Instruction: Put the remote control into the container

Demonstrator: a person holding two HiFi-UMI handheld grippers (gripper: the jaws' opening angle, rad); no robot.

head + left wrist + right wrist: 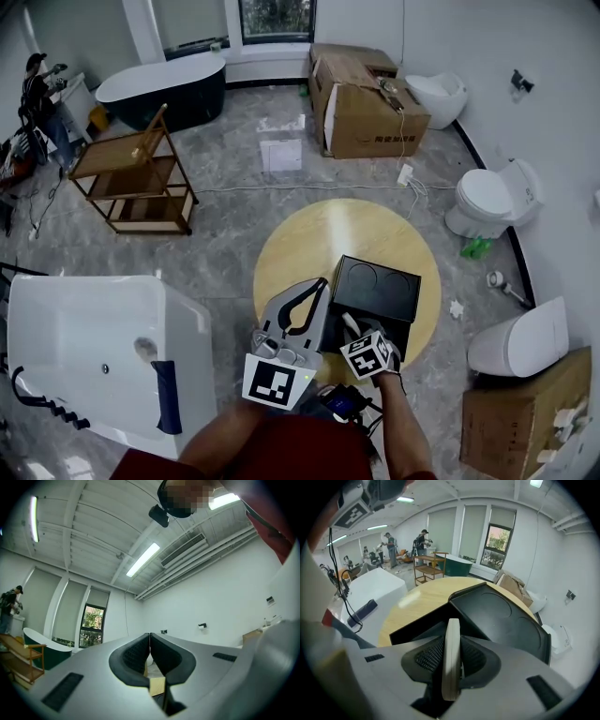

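Observation:
A black container (405,330) stands on the round wooden table (300,244), its lid (378,286) with two round recesses raised behind it. My right gripper (356,330) (451,660) is shut on a slim off-white remote control (451,653), held edge-on over the container's open near side (417,627), with the lid (506,616) just beyond. My left gripper (322,281) (149,641) sits to the left of the container over the table, tilted up toward the ceiling. Its jaws are shut with nothing between them.
A white bathtub (94,347) stands left of the table. Toilets (487,202) (520,342) and a cardboard box (516,417) line the right side. A wooden rack (136,178) and more boxes (366,103) stand farther back. People work far off (423,541).

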